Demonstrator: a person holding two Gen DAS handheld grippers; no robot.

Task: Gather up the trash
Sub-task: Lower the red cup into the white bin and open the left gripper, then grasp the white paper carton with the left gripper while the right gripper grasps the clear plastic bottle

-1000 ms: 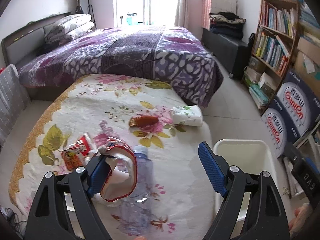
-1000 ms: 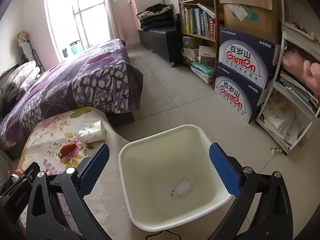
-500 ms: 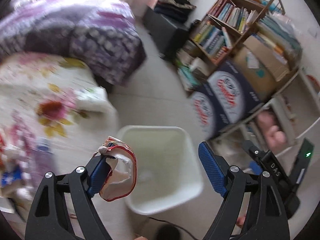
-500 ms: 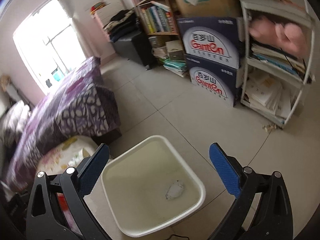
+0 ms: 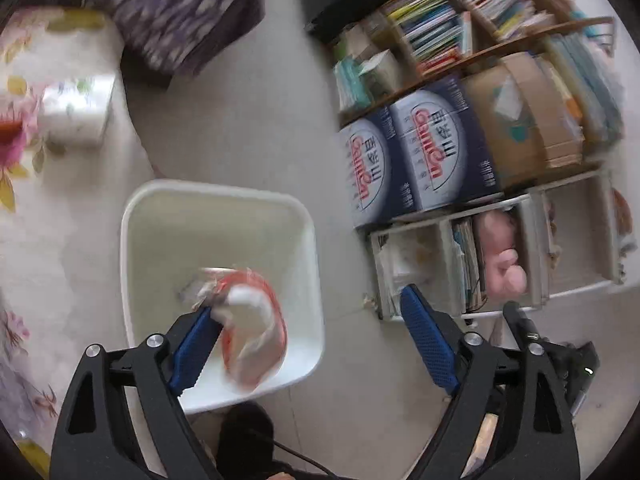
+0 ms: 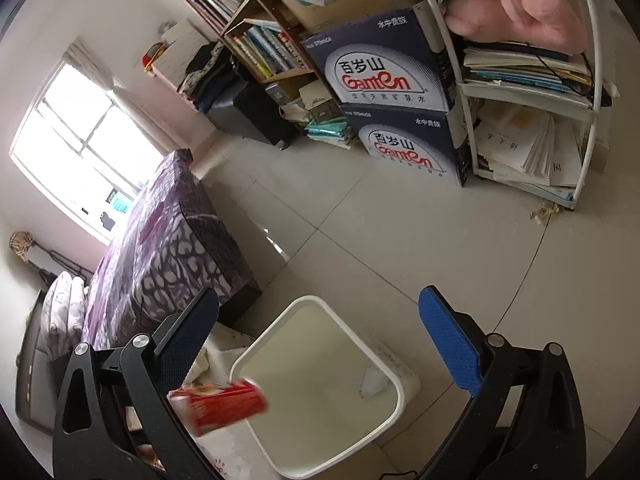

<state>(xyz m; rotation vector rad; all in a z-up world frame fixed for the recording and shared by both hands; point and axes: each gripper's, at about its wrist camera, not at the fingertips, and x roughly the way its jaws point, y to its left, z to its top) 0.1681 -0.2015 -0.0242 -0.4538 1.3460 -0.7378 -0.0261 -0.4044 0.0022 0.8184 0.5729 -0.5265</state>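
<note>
My left gripper (image 5: 306, 302) hovers over the white trash bin (image 5: 216, 190), and its jaws are opening. A crumpled red-and-white wrapper (image 5: 256, 320) hangs blurred against the left finger only, far from the right pad, above the bin's inside. A small crumpled scrap (image 5: 188, 290) lies on the bin floor. In the right wrist view the bin (image 6: 304, 364) stands on the floor below my right gripper (image 6: 320, 294), which is open and holds nothing. There the red wrapper (image 6: 224, 404) shows over the bin's near left rim, and the white scrap (image 6: 374, 380) lies inside.
A floral-covered surface (image 5: 60, 208) with a tissue pack (image 5: 76, 114) borders the bin's left side. A purple bed (image 6: 168, 248) stands beyond it. Blue cartons (image 6: 384, 76), a bookshelf (image 6: 256, 44) and a white rack with a pink plush (image 6: 520, 12) line the wall across bare tiled floor.
My left gripper swung from the floral surface over to the bin, with the wrapper at its left finger; the wrapper now looks blurred and looser. The right gripper rolled and drew back from the bin.
</note>
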